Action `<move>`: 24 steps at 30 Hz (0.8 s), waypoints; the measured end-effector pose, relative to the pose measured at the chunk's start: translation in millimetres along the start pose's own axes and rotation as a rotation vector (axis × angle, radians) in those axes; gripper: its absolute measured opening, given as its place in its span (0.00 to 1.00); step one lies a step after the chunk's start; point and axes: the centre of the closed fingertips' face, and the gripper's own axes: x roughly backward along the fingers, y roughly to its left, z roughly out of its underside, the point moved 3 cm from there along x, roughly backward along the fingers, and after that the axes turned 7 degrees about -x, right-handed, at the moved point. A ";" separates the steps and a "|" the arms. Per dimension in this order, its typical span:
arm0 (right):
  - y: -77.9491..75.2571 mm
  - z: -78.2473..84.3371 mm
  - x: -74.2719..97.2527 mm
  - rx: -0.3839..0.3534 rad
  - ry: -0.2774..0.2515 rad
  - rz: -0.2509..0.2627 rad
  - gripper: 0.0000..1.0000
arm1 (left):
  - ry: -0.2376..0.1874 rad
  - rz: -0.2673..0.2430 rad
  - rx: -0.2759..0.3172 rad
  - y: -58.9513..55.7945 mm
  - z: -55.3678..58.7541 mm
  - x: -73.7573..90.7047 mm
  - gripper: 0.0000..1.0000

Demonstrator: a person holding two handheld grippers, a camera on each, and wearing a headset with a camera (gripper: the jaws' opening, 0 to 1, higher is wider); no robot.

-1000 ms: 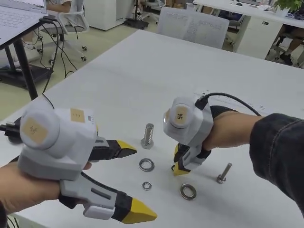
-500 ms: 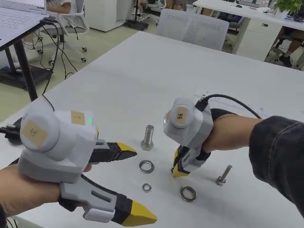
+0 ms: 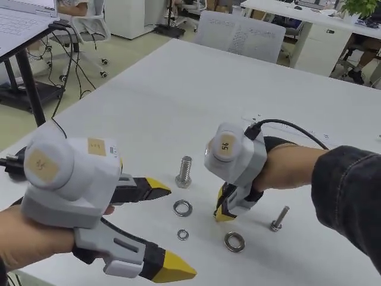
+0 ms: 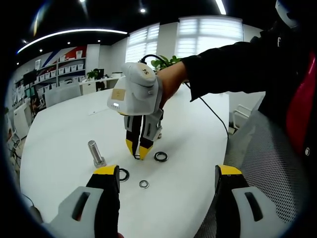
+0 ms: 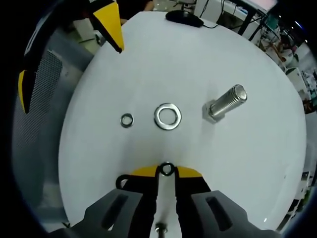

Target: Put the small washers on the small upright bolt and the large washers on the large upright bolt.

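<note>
nothing has shifted: right gripper [image 3: 223, 215] still pinches a small washer [image 5: 167, 164].

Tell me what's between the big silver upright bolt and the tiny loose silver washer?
A large silver washer lies flat between the bolt and the tiny washer, in the head view.

Head view: above, facing forward-down, mid-range over table [image 3: 178, 89].
Left gripper view: low, facing right gripper [image 4: 139, 154].
Right gripper view: close, facing down.
Shared: large bolt [image 3: 185, 171].
</note>
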 end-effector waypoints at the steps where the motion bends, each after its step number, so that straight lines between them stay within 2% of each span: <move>1: 0.3 -0.3 0.0 0.009 0.000 0.002 0.14 | 0.000 0.000 0.000 0.1 0.1 0.0 0.78; 9: 0.5 2.4 1.4 0.016 0.007 0.011 0.14 | 0.002 -0.001 0.003 -0.3 1.1 0.0 0.78; 17: -3.7 5.0 15.1 -0.018 -0.015 0.021 0.14 | 0.006 0.003 0.000 -0.8 1.2 -0.8 0.78; 24: -3.7 14.4 36.3 -0.050 -0.032 0.039 0.14 | 0.004 0.005 -0.002 -0.9 1.0 -1.2 0.78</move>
